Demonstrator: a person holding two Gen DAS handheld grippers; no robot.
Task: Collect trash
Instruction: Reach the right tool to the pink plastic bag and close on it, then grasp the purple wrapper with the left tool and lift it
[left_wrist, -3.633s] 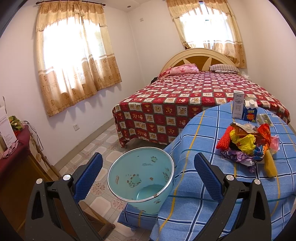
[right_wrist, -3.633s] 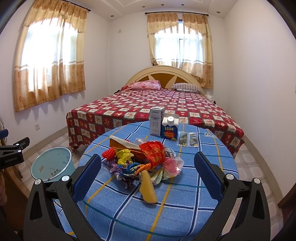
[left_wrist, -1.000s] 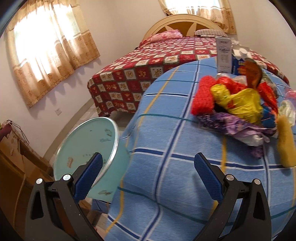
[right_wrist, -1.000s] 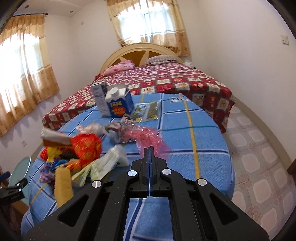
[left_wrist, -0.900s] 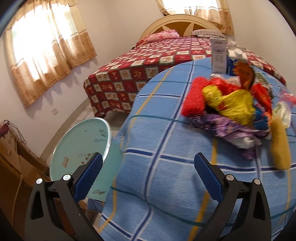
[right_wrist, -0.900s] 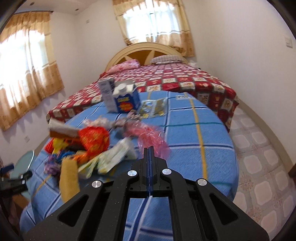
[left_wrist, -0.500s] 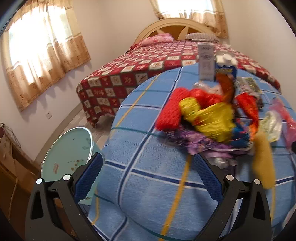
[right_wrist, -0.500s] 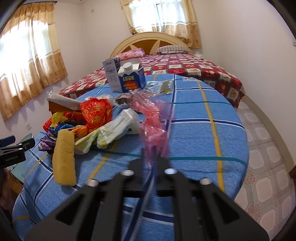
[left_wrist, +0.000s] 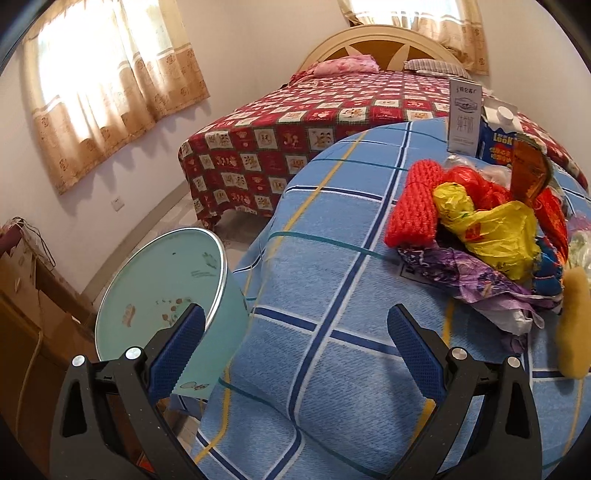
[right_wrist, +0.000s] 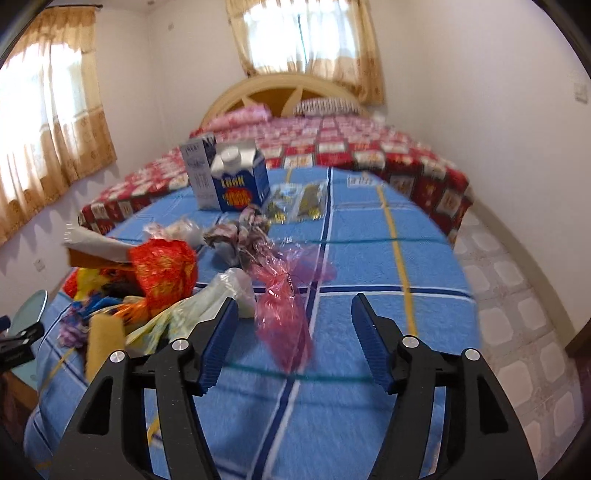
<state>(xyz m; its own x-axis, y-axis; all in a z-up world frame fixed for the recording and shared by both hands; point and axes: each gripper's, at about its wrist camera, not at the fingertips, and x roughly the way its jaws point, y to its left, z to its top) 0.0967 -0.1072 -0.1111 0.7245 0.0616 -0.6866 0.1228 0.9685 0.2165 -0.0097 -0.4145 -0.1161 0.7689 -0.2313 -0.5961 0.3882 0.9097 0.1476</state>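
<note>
**Two grippers, one pink wrapper: alignment ahead of the first pick**

Two tools are in my hands. My right gripper (right_wrist: 291, 334) has its jaws opening, and the pink cellophane wrapper (right_wrist: 282, 314) lies between them on the blue checked tablecloth (right_wrist: 369, 258), neither pad pressing on it. This wrapper is the nearest piece of trash to that hand; it lies at about 12 o'clock from the tongs, slightly toward the left pad. Its long axis runs from 12 to 6 o'clock, roughly along my line of approach, with the twisted, flared end pointing away toward the milk carton (right_wrist: 240, 181). I judge that closing across this narrow axis would catch it cleanly.

My left gripper (left_wrist: 295, 339) stands released and empty over the table's edge. The teal waste bin (left_wrist: 162, 291) sits at its 10 o'clock, beside the table, mouth tilted toward the camera. The main trash pile (left_wrist: 487, 229) lies at its 1 o'clock, well apart.
</note>
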